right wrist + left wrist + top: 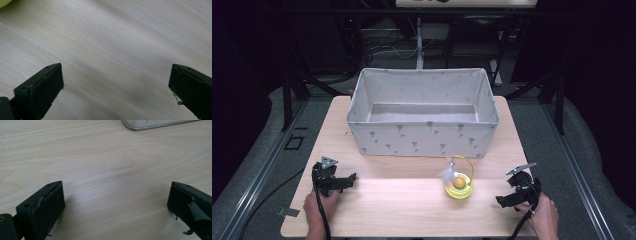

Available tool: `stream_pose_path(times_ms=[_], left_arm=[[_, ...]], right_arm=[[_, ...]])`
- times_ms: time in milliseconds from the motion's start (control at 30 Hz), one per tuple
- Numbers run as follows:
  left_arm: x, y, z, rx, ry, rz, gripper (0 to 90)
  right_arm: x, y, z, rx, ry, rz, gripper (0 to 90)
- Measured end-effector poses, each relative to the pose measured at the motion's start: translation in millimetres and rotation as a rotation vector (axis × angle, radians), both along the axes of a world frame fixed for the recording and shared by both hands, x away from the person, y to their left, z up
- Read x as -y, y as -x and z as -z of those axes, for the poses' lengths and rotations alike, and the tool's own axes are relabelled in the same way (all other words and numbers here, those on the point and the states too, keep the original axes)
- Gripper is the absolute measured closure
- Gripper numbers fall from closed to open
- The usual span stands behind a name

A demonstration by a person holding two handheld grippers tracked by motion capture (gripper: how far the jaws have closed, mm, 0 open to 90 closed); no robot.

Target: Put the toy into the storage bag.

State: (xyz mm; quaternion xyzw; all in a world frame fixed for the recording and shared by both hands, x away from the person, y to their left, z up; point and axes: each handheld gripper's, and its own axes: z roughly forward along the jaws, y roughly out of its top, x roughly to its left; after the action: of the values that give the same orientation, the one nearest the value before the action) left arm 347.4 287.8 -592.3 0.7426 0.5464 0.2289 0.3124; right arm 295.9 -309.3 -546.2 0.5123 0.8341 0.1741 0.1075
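A yellow toy point(459, 185) with an orange ball, a wire hoop and a white feather stands on the wooden table point(412, 205), just in front of a grey fabric box point(423, 111). My left gripper point(343, 182) rests low at the table's front left, held by a hand, with its jaws wide apart over bare wood point(115, 195). At the front right my right gripper point(507, 199) also stands open above bare wood point(116, 77); a sliver of the yellow toy point(3, 2) peeks in at that view's top left corner. Nothing lies between either pair of jaws.
The open-topped fabric box takes up the far half of the table, and its corner point(150, 123) shows in the left gripper view. Dark metal frames and cables point(387, 47) stand beyond the table. Grey floor lies on both sides.
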Motion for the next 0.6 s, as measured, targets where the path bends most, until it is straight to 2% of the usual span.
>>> stream_pose_path(times_ms=[267, 367, 600], left_arm=[[0.0, 0.0, 0.0, 0.0, 0.0, 0.0, 1.2], [0.0, 0.0, 0.0, 0.0, 0.0, 0.0, 1.2], [0.1, 0.1, 0.0, 0.0, 0.0, 0.0, 1.2]], right_arm=[[-5.9, 1.3, -4.1, -0.01, 0.006, -0.014, 0.0], [-9.3, 1.4, -7.2, -0.031, 0.01, -0.038, 0.0], [-15.4, 2.7, -14.5, -0.035, 0.022, -0.06, 0.0]])
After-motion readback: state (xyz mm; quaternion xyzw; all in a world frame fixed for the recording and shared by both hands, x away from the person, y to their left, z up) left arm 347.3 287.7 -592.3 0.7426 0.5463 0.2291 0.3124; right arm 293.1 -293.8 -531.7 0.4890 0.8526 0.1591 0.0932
